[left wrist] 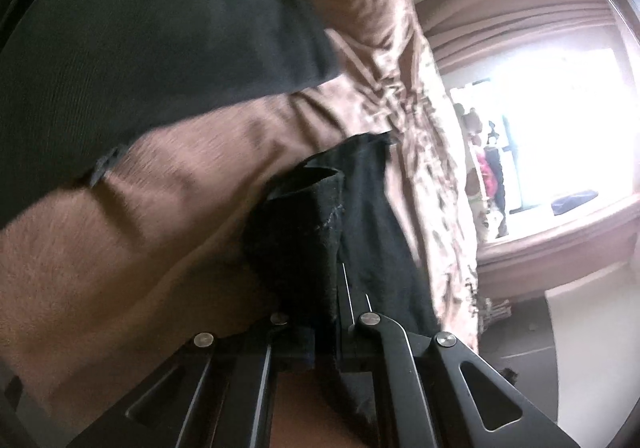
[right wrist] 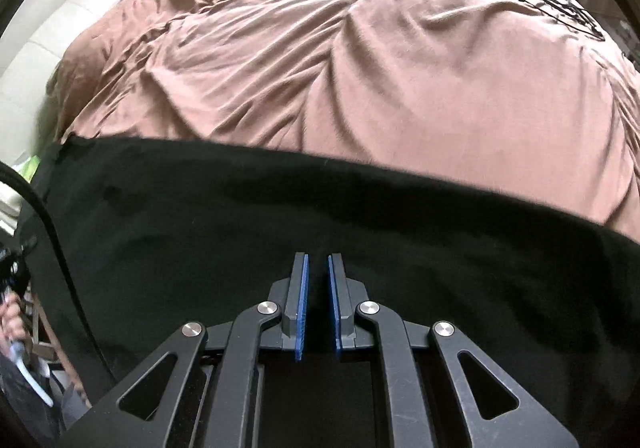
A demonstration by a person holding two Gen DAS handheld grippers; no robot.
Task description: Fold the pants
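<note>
Left gripper (left wrist: pixel 334 288): clamped on a bunched edge of the black pants (left wrist: pixel 296 224).
Right gripper (right wrist: pixel 317 300): nearly closed; hold on cloth unclear.
Risk: cloth slipping free onto the brown bedspread (right wrist: pixel 360 68), spoiling the fold.

The pants (right wrist: pixel 240 216) are matt black cloth with a faint fuzzy nap; the bedspread (right wrist: pixel 360 60) is soft, creased brown cloth with a dull sheen; the right gripper (right wrist: pixel 317 304) has matt black arms, shiny metal rivets and ribbed blue pads (right wrist: pixel 303 300)

Open brown bedspread (right wrist: pixel 360 60) beyond black pants (right wrist: pixel 240 216)
</note>
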